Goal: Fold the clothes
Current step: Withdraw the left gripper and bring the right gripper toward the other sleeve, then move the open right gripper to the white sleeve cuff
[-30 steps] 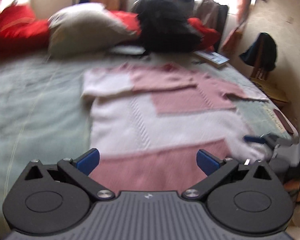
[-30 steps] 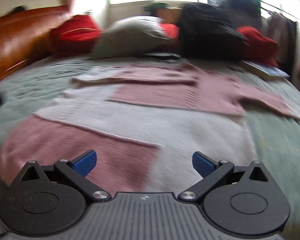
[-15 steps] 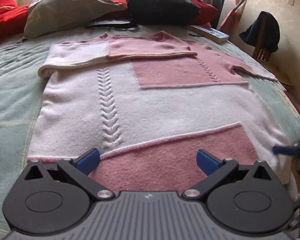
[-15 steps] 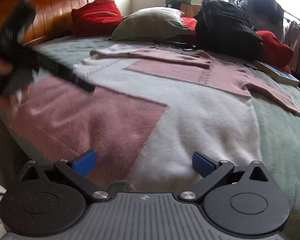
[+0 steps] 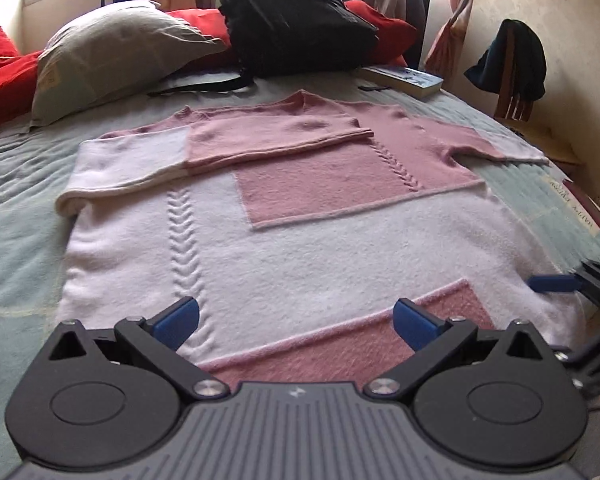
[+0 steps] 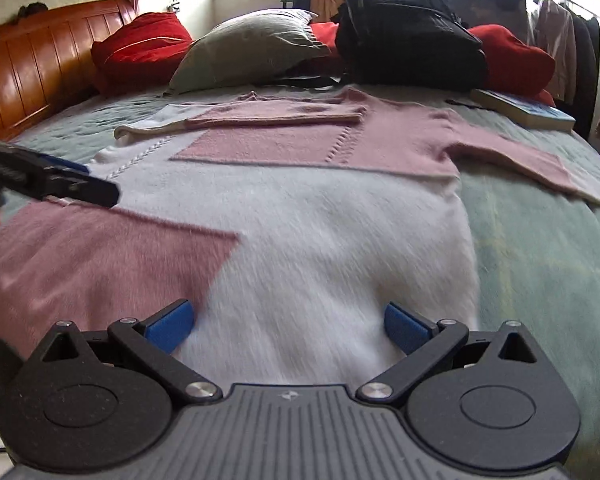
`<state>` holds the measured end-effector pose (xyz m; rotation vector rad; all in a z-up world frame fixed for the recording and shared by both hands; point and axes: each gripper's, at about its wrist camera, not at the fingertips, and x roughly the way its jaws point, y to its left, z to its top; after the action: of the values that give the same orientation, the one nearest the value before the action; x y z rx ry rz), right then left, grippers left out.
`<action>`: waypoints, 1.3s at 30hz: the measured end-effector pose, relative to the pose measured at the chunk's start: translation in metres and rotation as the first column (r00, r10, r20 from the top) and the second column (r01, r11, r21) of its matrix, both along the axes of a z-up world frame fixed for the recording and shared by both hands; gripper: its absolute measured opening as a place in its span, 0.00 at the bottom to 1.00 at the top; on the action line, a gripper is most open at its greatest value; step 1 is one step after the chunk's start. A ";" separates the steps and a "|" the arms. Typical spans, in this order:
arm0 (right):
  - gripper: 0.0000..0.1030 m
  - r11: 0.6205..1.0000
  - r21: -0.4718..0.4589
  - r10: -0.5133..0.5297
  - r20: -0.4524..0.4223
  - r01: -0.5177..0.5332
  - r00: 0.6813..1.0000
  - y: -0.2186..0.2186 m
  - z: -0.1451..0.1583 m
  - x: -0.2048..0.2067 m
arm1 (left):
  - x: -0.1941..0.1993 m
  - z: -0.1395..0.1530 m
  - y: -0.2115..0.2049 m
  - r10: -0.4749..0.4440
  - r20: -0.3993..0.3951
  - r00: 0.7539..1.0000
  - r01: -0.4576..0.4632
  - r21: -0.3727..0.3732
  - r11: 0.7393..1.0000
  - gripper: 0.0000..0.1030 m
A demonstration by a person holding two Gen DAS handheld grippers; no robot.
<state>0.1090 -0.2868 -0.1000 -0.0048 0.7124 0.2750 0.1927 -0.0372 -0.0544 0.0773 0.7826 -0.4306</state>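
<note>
We see the pink-and-white sweater (image 5: 300, 240) spread flat across the frame's middle on the green bedspread (image 5: 16, 248), one sleeve folded over its chest. Our left tongs (image 5: 296, 318) and right tongs (image 6: 286, 326) gape wide over its near hem, holding nothing. Bare bedspread lies at lower right beyond the sweater's side edge.

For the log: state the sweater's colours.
Pink and white blocks on the sweater, clearest in the left wrist view.

Left gripper (image 5: 296, 318), jaws spread wide, blue pads (image 5: 176, 316) apart and holding nothing. Right gripper (image 6: 286, 322), likewise spread wide, level beside the left.
</note>
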 end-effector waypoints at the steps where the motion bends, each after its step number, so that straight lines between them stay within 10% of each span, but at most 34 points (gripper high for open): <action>1: 1.00 1.000 0.016 -0.007 -0.006 0.007 1.000 -0.004 0.003 -0.003 | 0.001 0.001 -0.003 -0.005 0.002 1.000 0.005 -0.004 1.000 0.99; 7: 1.00 0.985 0.155 -0.088 0.030 0.082 0.996 -0.045 0.030 0.009 | -0.006 0.007 -0.022 -0.050 0.017 0.999 0.049 0.008 0.999 0.99; 30: 1.00 0.850 0.150 -0.522 0.106 0.505 0.846 -0.219 0.033 0.070 | -0.052 0.022 -0.091 -0.208 0.029 0.978 0.204 0.110 0.973 0.99; 39: 1.00 0.837 0.194 -0.534 0.088 0.511 0.841 -0.246 0.018 0.091 | -0.058 0.021 -0.114 -0.232 0.015 0.973 0.226 0.169 0.959 0.99</action>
<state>0.1996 -0.5326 -0.0816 0.3244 0.5243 -0.1977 0.1345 -0.1512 -0.0338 0.3335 0.7769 -0.5818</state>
